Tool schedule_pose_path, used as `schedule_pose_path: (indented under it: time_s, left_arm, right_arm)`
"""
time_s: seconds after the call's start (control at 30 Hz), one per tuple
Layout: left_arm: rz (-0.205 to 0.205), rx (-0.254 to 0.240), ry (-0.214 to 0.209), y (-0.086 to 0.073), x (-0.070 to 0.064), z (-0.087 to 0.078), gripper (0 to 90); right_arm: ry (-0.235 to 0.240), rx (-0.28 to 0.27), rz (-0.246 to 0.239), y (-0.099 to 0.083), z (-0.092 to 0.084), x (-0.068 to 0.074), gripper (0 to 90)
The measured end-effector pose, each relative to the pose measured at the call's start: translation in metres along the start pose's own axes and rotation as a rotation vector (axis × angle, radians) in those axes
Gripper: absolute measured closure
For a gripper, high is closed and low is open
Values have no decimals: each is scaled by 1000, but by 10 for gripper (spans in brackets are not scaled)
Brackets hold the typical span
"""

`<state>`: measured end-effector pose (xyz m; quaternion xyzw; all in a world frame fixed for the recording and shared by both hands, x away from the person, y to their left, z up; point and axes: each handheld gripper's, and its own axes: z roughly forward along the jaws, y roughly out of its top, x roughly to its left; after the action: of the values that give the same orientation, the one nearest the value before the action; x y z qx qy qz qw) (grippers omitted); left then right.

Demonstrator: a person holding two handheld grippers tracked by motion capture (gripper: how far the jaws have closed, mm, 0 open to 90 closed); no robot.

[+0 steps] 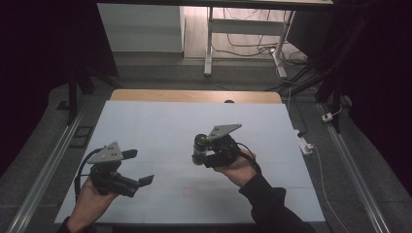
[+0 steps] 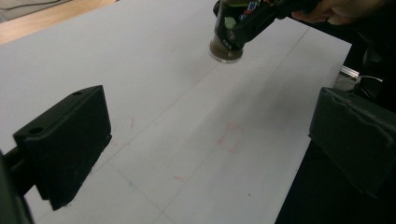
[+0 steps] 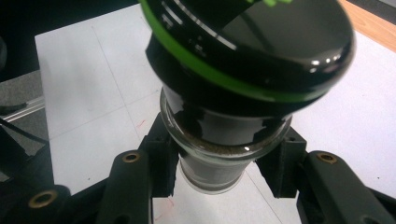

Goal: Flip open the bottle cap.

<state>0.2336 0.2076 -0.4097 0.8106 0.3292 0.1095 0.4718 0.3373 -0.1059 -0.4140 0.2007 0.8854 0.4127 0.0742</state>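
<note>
Flat white matte table, wooden edge at its far side. Left gripper, lower left of frame: blocky black jaws apart, nothing between. Right gripper, centre: jaws clamped on round glass jar, glossy black cap with green ring, held just above the tabletop.

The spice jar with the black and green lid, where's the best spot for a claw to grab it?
Grab the spice jar around its glass body, below the wide black lid, coming in from the side. The body is round and narrower than the lid, so the lid's overhang should keep it from slipping down. The right claw is shut on it that way.
</note>
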Motion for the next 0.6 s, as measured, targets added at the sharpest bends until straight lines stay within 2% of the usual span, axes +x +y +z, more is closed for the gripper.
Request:
schedule_pose_path:
  time_s: [0.3, 0.53, 0.6]
  left_arm:
    - [74, 14, -20, 24, -4, 19, 0]
    - [83, 14, -49, 35, -6, 32, 0]
    - [87, 13, -69, 40, -7, 38, 0]
  right_arm:
    - [3, 2, 2, 0, 2, 0, 530]
    - [6, 5, 4, 0, 2, 0, 530]
    - [6, 5, 2, 0, 3, 1, 530]
